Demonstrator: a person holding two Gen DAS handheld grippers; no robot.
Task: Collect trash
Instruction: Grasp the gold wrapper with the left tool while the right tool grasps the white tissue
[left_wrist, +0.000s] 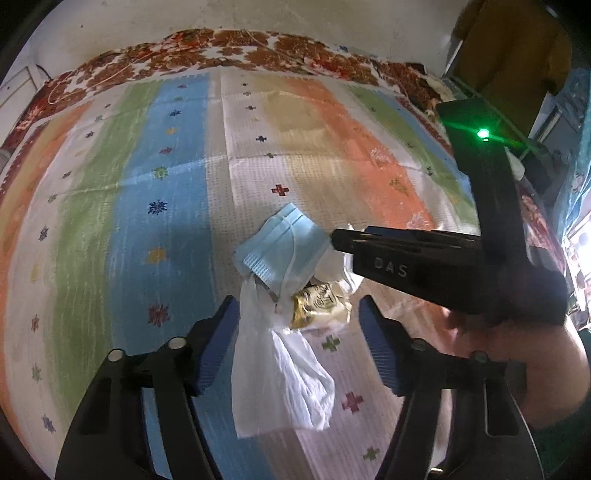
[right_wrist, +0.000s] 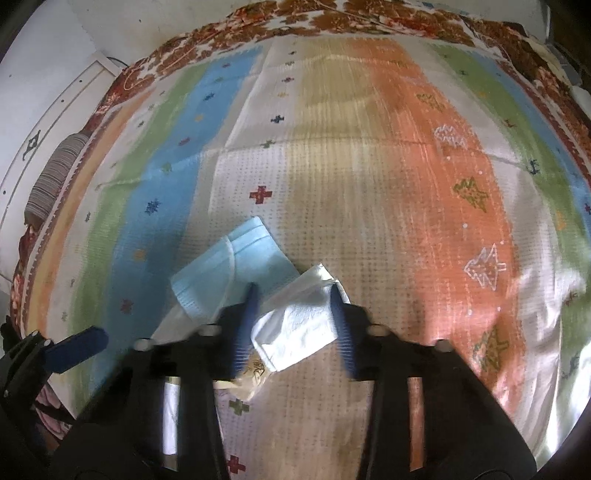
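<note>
A small heap of trash lies on the striped bedspread (left_wrist: 166, 155): a blue face mask (left_wrist: 280, 247), a white plastic bag (left_wrist: 280, 369), a gold wrapper (left_wrist: 317, 302) and a white tissue (right_wrist: 299, 321). My left gripper (left_wrist: 297, 299) points down over the heap, open, with the bag and the wrapper between its blue pads and a gap beside the wrapper. My right gripper (right_wrist: 293, 286) straddles the tissue, and both pads meet its edges. In the left wrist view the right gripper (left_wrist: 336, 240) comes in from the right, its tip at the mask's edge. The mask (right_wrist: 229, 269) lies just left of the tissue.
A floral blanket (left_wrist: 229, 48) runs along the bed's far edge below a pale wall. A striped bolster (right_wrist: 55, 177) lies at the bed's left edge. A person's hand (left_wrist: 517, 350) holds the right gripper. The left gripper's blue finger (right_wrist: 77, 349) shows at the lower left.
</note>
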